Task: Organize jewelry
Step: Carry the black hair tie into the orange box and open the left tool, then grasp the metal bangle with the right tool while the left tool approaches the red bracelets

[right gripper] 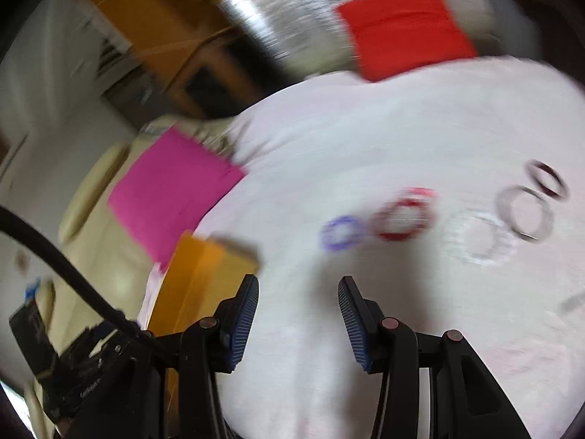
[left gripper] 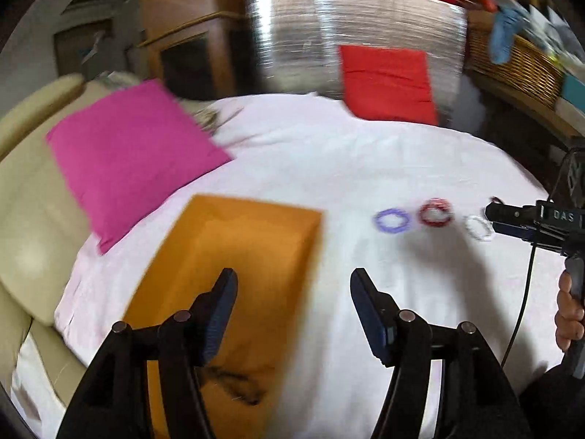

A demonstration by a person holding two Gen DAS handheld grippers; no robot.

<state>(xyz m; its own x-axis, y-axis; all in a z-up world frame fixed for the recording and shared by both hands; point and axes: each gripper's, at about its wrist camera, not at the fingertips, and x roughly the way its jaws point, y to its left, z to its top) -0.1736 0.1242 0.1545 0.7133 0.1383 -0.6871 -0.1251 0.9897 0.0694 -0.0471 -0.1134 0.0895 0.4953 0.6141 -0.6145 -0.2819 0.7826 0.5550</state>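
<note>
Several bracelets lie in a row on a white cloth: purple [left gripper: 392, 220] [right gripper: 342, 233], red [left gripper: 435, 212] [right gripper: 404, 218], white beaded [left gripper: 479, 227] [right gripper: 482, 241], a clear one [right gripper: 524, 212] and a dark one [right gripper: 548, 178]. An orange box [left gripper: 234, 274] [right gripper: 204, 278] sits open at the left, with something dark inside near its front. My left gripper [left gripper: 292, 289] is open and empty, over the box's right edge. My right gripper [right gripper: 298, 292] is open and empty, short of the purple bracelet; it also shows in the left wrist view [left gripper: 491, 216] beside the white bracelet.
A pink cushion [left gripper: 131, 153] lies at the left on a cream sofa [left gripper: 25, 197]. A red cushion [left gripper: 387, 84] leans against a shiny metal surface [left gripper: 299, 29] at the back. A wicker basket [left gripper: 512, 62] stands back right. Both views are motion-blurred.
</note>
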